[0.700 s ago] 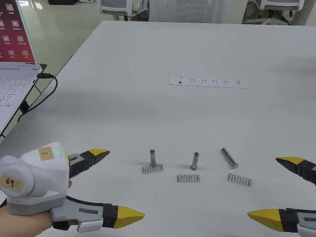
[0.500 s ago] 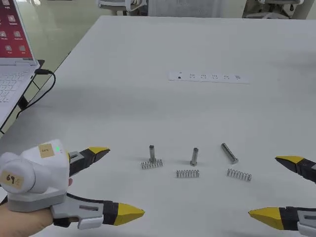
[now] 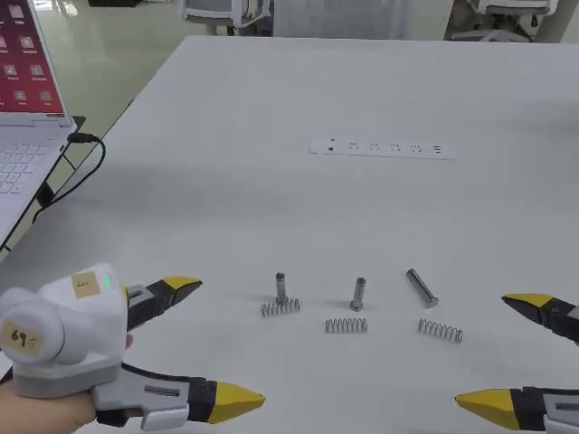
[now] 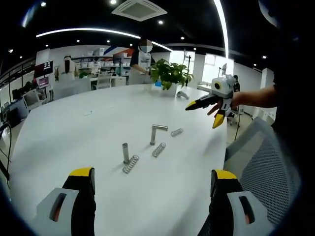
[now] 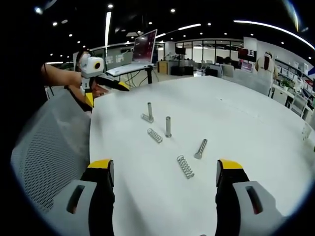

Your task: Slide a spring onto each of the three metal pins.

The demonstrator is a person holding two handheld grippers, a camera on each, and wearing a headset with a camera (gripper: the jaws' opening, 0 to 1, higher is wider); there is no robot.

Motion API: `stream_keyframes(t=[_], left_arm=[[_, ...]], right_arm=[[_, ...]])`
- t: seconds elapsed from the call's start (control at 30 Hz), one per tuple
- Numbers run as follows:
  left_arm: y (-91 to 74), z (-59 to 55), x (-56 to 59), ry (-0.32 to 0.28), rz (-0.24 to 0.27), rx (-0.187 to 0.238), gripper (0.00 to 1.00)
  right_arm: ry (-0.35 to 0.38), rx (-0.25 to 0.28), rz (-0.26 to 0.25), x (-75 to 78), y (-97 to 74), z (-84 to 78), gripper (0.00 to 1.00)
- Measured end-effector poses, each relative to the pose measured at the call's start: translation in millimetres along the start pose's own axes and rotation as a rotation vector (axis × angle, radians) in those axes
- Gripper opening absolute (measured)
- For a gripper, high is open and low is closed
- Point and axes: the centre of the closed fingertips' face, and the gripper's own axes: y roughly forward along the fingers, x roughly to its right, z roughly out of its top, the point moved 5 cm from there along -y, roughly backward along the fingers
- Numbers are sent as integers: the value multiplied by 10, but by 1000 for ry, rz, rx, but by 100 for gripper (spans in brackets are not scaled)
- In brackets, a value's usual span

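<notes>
Three metal pins are on the white table (image 3: 271, 190). The left pin (image 3: 280, 287) and middle pin (image 3: 359, 293) stand upright; the right pin (image 3: 422, 287) lies flat. A loose spring lies on the table by each: left spring (image 3: 280, 308), middle spring (image 3: 346, 325), right spring (image 3: 441, 331). My left gripper (image 3: 215, 342) hovers open to the left of them, holding nothing. My right gripper (image 3: 498, 351) is open on their right, also holding nothing. The right gripper view looks at the lying pin (image 5: 201, 148) and its spring (image 5: 185, 166) closest ahead.
A laptop (image 3: 23, 108) with a black cable (image 3: 77, 167) sits off the table's left edge. A white power strip (image 3: 380, 147) lies farther back on the table. Office chairs (image 3: 217, 11) stand beyond the far edge.
The head camera has shifted slightly. Pins and springs stay where they were, and both grippers remain open in about the same places.
</notes>
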Motion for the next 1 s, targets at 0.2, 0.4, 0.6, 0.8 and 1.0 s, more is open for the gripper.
stream_keyframes(t=[0.2,0.4,0.6,0.8,1.0], left_arm=[[6,-1,18,0,-4,0,95],[-4,-13,14,-1,-3,-3,95],[-18,-29,9,1,-2,-9,94],[-14,-35,15,-1,-2,-9,94],[-11,-45,22,-3,-4,-9,94]], right_arm=[[3,-4,2,-3,-5,-5,86],[6,-8,4,-13,-3,-13,84],[4,-24,2,-15,0,-42,83],[7,-25,-2,-9,-10,-49,83],[9,-25,-7,-1,-18,-51,83]])
